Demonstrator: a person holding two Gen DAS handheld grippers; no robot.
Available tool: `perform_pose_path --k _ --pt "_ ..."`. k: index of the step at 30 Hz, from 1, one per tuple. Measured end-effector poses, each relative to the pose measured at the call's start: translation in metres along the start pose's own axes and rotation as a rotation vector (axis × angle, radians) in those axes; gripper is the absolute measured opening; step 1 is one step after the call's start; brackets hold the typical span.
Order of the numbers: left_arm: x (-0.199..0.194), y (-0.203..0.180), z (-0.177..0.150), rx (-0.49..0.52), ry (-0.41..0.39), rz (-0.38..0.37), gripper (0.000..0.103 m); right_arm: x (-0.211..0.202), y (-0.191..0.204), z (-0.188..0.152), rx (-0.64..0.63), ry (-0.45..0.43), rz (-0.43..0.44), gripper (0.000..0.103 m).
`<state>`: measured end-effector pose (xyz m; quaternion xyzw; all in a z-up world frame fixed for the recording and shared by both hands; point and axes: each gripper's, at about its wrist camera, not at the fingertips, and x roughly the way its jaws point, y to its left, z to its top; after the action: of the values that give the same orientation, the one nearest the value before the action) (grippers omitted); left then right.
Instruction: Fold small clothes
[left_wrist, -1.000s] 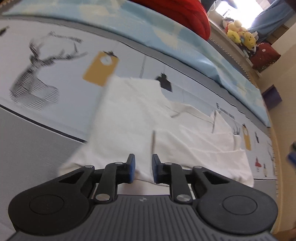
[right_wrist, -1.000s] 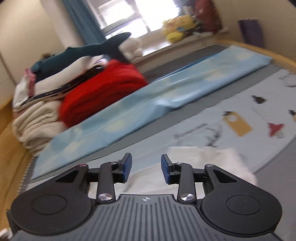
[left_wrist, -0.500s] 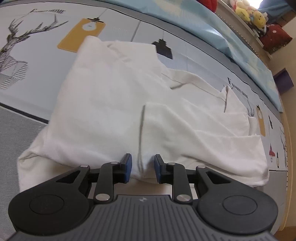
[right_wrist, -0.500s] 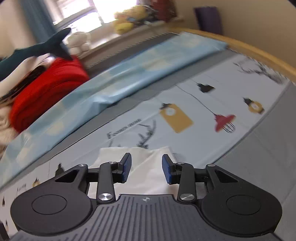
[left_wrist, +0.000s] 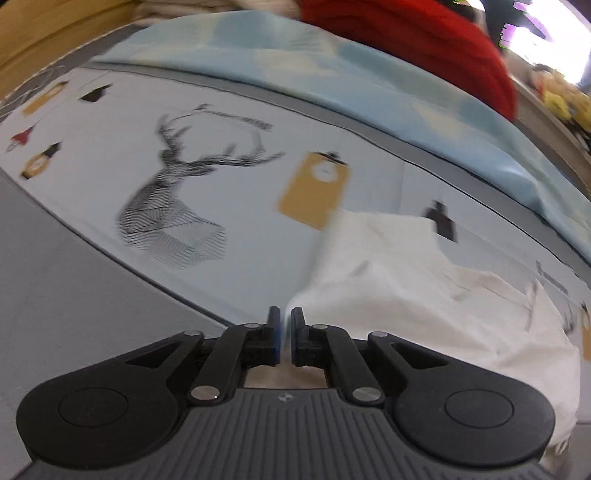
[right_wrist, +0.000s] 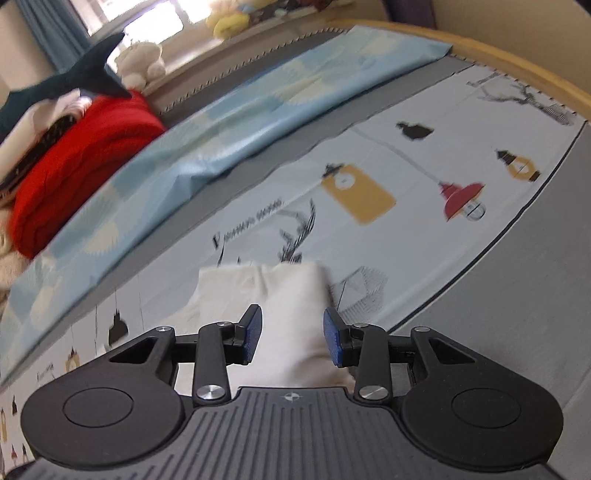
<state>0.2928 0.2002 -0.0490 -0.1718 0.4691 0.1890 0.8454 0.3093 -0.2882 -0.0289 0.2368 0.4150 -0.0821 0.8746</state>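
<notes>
A white garment (left_wrist: 424, 295) lies crumpled on the printed bedsheet (left_wrist: 173, 206), filling the lower right of the left wrist view. My left gripper (left_wrist: 284, 332) sits at the garment's left edge with its jaws shut and a thin bit of the white cloth pinched between the blue pads. The cloth rises toward the fingertips there. In the right wrist view, another end of the garment (right_wrist: 291, 295) lies under and between the fingers of my right gripper (right_wrist: 293, 338). That gripper stands open, its pads clear of the cloth on both sides.
A light blue folded sheet (left_wrist: 332, 74) runs along the far side of the bed, with a red blanket (right_wrist: 81, 162) and stacked linens behind it. A wooden bed rim (right_wrist: 517, 62) curves at the right. Plush toys (right_wrist: 225, 22) sit on the sill.
The left jaws closed on the garment's edge and the left view swung left and tilted up. The right gripper sank closer to the garment's end, still open.
</notes>
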Motion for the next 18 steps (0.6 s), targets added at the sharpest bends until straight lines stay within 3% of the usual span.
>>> perform_pose_path --k 4,9,14,18 --pt "-0.004 0.002 0.006 0.026 -0.032 -0.038 0.01 0.019 0.009 -0.014 -0.03 0.07 -0.013 0.039" --pt "0.016 0.004 0.013 0.0 0.053 -0.219 0.022 0.039 0.002 -0.027 0.031 0.144 -0.035 0.039" --pt "0.026 0.004 0.017 0.013 0.039 -0.268 0.036 0.05 -0.006 -0.037 0.099 0.194 -0.053 0.039" --pt "0.036 -0.004 0.02 0.06 0.022 -0.282 0.039 0.058 -0.012 -0.043 0.146 0.233 -0.049 0.038"
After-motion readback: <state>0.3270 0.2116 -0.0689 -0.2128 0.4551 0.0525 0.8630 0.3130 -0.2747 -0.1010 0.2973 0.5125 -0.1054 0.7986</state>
